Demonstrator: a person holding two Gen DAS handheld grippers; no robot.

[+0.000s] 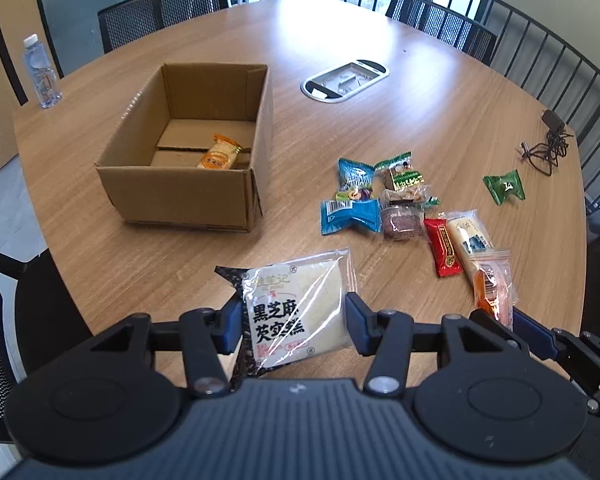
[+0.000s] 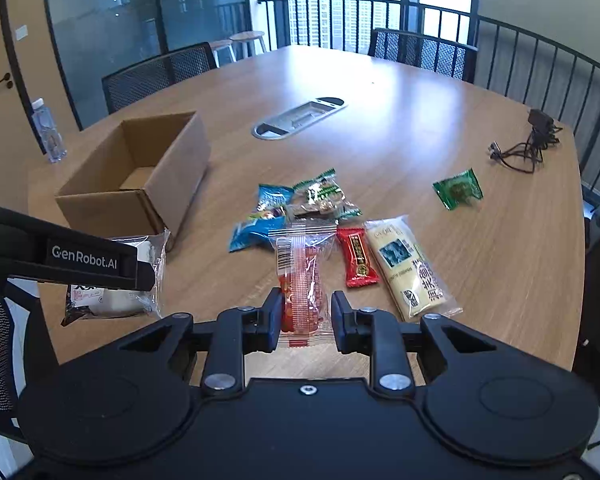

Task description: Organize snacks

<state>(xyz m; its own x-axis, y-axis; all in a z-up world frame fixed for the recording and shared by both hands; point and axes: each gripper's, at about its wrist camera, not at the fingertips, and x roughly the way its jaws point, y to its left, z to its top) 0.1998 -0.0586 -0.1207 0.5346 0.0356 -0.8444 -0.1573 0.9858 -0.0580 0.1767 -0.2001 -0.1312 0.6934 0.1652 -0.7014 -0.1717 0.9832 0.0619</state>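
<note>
My left gripper (image 1: 294, 322) is shut on a square white sesame-cake packet (image 1: 300, 304) with black lettering, lifted above the table. That packet (image 2: 116, 280) also shows in the right wrist view, under the left gripper's black body. My right gripper (image 2: 306, 312) is shut on a clear red-striped snack bag (image 2: 302, 280), also lifted; the same bag (image 1: 494, 284) appears at the right of the left wrist view. An open cardboard box (image 1: 188, 188) stands at the left with one orange snack pack (image 1: 220, 154) inside. Several loose snacks (image 1: 380, 200) lie on the table to its right.
A red bar (image 2: 357, 258) and a long pale-yellow pack (image 2: 410, 268) lie just past my right gripper. One green candy (image 2: 458, 189) sits apart at the right. A black cable (image 2: 528, 148), a metal cable hatch (image 2: 298, 118), a water bottle (image 1: 42, 74) and mesh chairs ring the table.
</note>
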